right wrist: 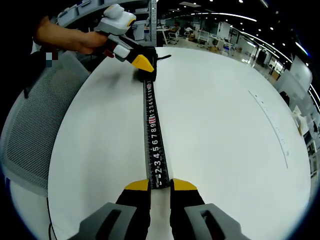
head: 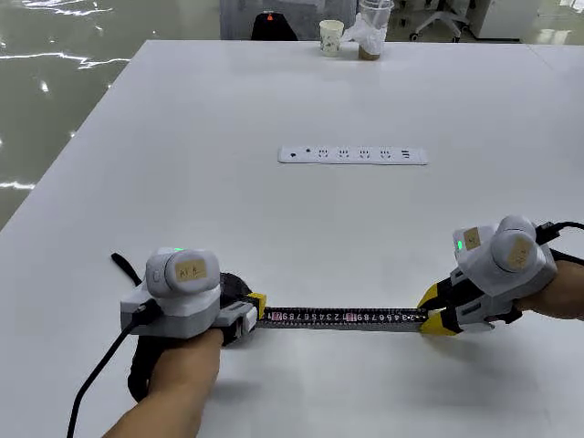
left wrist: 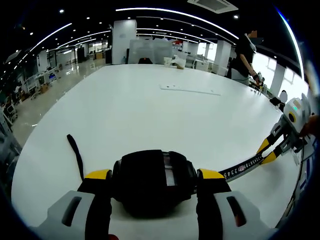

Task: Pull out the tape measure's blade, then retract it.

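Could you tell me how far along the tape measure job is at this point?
Done: the blade is drawn out across the table, numbers showing. In hand: the left gripper clamps the tape measure case; the right gripper pinches the blade's tip. Left: retracting the blade into the case.

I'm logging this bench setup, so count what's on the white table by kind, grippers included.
tape measure: 1
power strip: 1
paper cup: 1
clear plastic cup: 1
grippers: 2, left gripper and right gripper
total: 6
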The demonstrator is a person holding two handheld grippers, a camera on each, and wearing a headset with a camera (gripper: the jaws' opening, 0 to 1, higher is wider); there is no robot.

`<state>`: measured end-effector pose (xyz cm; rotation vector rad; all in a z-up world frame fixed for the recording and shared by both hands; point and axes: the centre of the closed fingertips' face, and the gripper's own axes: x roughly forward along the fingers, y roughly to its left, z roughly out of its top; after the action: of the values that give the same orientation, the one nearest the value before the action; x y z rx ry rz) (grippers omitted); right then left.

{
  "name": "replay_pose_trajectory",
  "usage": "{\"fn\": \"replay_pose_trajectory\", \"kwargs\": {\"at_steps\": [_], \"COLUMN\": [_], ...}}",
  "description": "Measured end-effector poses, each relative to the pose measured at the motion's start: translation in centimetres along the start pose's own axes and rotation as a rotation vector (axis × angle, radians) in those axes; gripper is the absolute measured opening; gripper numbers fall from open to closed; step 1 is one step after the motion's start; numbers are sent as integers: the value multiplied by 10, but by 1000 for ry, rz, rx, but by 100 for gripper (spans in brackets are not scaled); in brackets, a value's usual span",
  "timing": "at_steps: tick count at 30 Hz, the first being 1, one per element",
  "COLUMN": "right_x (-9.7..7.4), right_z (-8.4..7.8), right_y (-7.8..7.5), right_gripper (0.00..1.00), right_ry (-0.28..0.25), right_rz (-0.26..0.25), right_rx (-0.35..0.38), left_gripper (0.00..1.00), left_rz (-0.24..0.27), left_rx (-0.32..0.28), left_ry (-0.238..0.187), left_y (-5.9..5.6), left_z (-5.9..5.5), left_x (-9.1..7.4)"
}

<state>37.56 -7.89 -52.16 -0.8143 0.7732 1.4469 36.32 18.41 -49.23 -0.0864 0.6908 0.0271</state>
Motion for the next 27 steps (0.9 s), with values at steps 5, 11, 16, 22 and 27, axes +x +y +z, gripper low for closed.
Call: {"fn": "replay_pose_trajectory", "kwargs": {"at_steps": [5, 11, 16, 22, 27], "right_x": [0, 0, -1, -1, -1], "right_z": [0, 0, 0, 0, 0], "right_y": [0, 0, 0, 0, 1], "right_gripper": [10, 10, 10, 9, 9], "right_ry": [2, 0, 2, 0, -1], "right_rz": [-1, -4, -3, 0, -1], "right_rx": [-1, -4, -8, -9, -9], "left_gripper": [64, 62, 61, 59, 58], "left_rz": [3, 12, 23, 24, 21], "left_rx": [8, 18, 21, 31, 29], "left_ry": [-2, 9, 11, 20, 28], "left_y": [0, 1, 1, 2, 2], "left_z": [0, 0, -2, -2, -2], "left_x": [-1, 0, -2, -1, -1]}}
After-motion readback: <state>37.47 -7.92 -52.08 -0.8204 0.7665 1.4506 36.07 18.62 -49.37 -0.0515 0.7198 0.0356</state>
